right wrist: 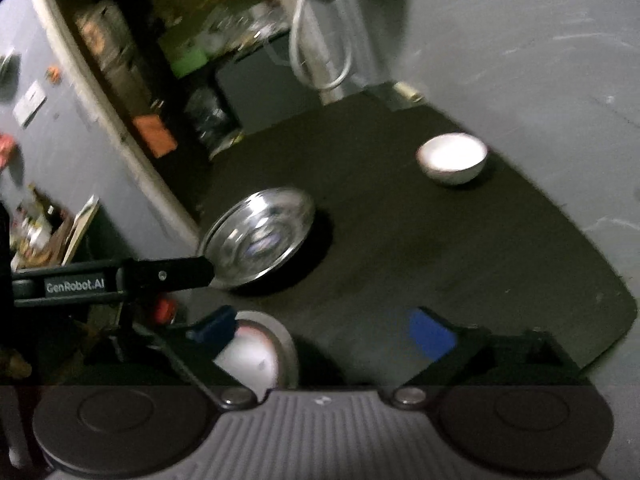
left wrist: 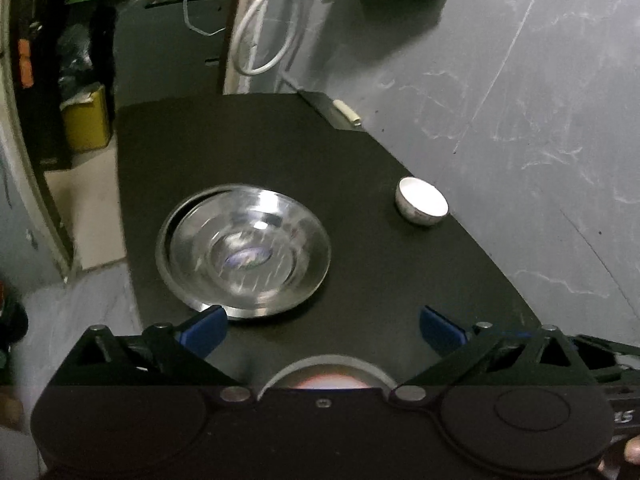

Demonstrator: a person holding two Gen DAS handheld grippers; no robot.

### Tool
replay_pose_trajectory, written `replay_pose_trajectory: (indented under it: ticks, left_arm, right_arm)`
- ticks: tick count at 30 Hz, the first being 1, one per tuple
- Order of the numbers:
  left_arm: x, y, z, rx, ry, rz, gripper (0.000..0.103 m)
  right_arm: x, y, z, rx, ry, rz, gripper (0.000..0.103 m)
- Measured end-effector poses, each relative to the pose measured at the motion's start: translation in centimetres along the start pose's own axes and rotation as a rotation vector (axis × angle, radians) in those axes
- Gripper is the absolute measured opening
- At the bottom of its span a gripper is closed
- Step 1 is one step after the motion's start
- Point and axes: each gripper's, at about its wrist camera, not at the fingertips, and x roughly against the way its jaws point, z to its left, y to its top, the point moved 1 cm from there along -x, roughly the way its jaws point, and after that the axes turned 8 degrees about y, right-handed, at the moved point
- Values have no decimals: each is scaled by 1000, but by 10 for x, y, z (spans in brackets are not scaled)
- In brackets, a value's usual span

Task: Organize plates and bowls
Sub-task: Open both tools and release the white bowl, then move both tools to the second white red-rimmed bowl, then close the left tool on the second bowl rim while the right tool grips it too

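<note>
Both grippers spread wide over the dark mat, nothing held.

I see the black mat (left wrist: pixel 280 152) carrying stacked steel bowls (left wrist: pixel 244 252), then a small white bowl (left wrist: pixel 422 202) near the wall edge. My left gripper (left wrist: pixel 322 330) and right gripper (right wrist: pixel 322 336) are both agape, empty. "GenRobot.AI" reads on the left one's arm in the right view.

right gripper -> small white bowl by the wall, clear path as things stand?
Probably yes. The right gripper is open with nothing between its pads, and only bare black mat lies between it and the small white bowl. The steel bowls and the left gripper sit off to the side.
</note>
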Motion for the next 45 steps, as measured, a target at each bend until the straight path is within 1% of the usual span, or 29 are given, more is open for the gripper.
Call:
replay_pose_trajectory:
  ticks: [3,5,9,13,16,18,20,21,23,26,30,31,33,34,35,36,37,38,39,40,41,42,43,44,45]
  left_arm:
    - [-22,17,-17,-43,3,-16,102]
    - [-37,30,-27,-41,5,-24,102]
    - [-83,61,-51,-31,9,-23,102]
    - [-133,90,-77,-76,31,-34,102]
    - [-163,108,-97,-132,37,-52,102]
    - [-180,117,-106,-154,40,-46,102]
    - [-196,124,-112,-160,39,-45,102]
    - [-202,126,-114,-163,41,-40,102]
    - [-216,130,-119,-177,41,-17,102]
    - [-230,132,-124,-206,37,16,102]
    - [-244,133,-129,-214,23,72,92]
    - [-246,133,-128,-206,18,85,87]
    - [-251,133,-128,-186,7,106,81]
    - [-253,133,-127,-179,-1,113,77]
    - [-254,133,-127,-173,-10,117,75]
    - [-255,133,-127,-171,-16,123,69]
    - [-258,132,-128,-170,-23,129,62]
    - [-260,132,-128,-169,-32,137,57]
    - [-261,132,-129,-168,-39,145,47]
    - [-263,131,-130,-164,-47,155,42]
    - [-264,131,-131,-161,-53,161,39]
    - [-265,130,-132,-157,-63,165,35]
    - [-266,130,-132,-153,-79,168,28]
    - [-267,130,-133,-149,-94,173,23]
    - [-268,130,-133,-145,-105,180,14]
  right_arm:
    - [-9,16,-31,-40,-24,-22,103]
    - [-19,29,-53,-74,-31,-25,103]
    - [-42,55,-93,-116,-59,-61,103]
    - [-73,78,-125,-152,-98,-85,103]
    - [-95,90,-139,-181,-95,-96,103]
    - [-106,94,-141,-177,-105,-109,101]
    - [-115,97,-145,-166,-122,-118,95]
    - [-117,99,-147,-161,-130,-122,94]
    - [-123,103,-152,-155,-141,-134,91]
    - [-129,109,-161,-163,-157,-135,84]
    - [-138,114,-169,-173,-147,-118,79]
    - [-141,115,-170,-174,-143,-113,76]
    - [-145,116,-172,-175,-134,-105,72]
    - [-147,117,-173,-177,-130,-102,67]
    - [-149,118,-174,-177,-128,-98,63]
    - [-151,118,-175,-176,-128,-94,61]
    - [-152,119,-176,-174,-128,-88,56]
    - [-155,120,-177,-173,-126,-82,51]
    - [-156,120,-178,-173,-124,-76,50]
    - [-157,120,-179,-173,-123,-72,48]
    - [-158,121,-180,-173,-120,-67,48]
    - [-159,121,-181,-174,-116,-62,47]
    - [-159,122,-182,-175,-112,-58,44]
    - [-159,122,-183,-177,-109,-55,43]
    - [-161,123,-184,-178,-103,-49,42]
